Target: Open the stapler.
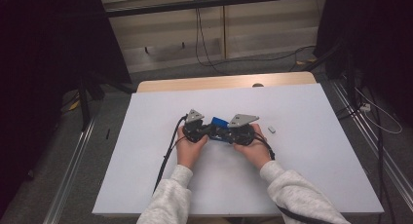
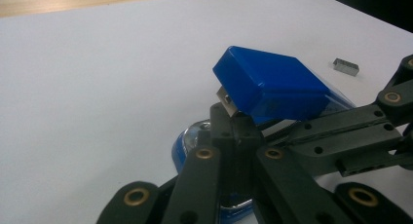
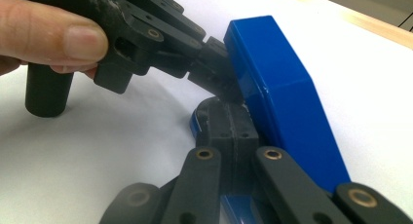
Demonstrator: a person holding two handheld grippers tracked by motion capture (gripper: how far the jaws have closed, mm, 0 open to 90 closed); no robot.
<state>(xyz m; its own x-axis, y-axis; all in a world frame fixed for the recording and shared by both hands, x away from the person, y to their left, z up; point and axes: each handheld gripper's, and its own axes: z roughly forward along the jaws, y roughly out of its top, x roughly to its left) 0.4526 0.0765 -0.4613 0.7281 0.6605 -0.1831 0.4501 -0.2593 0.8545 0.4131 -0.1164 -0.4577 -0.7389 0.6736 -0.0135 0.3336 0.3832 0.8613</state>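
A blue stapler point(image 1: 219, 121) lies at the middle of the white table point(image 1: 302, 175), between my two grippers. Its blue top point(image 2: 272, 85) is tilted up off the base point(image 2: 182, 148). My left gripper point(image 2: 234, 121) is shut, pads together, with its tip pushed in under the raised top. My right gripper point(image 3: 229, 119) is also shut, its tip against the stapler's base beside the blue top point(image 3: 287, 97). In the right gripper view the left gripper point(image 3: 219, 73) comes in from the upper left and touches the top's underside. From above, the left gripper point(image 1: 210, 131) and right gripper point(image 1: 225, 133) meet tip to tip.
A small grey strip of staples point(image 1: 272, 129) lies on the table just right of my right hand, also seen as the strip point(image 2: 346, 66) beyond the stapler. A wooden table edge point(image 1: 224, 82) runs along the back. Cables trail from both grippers toward the front.
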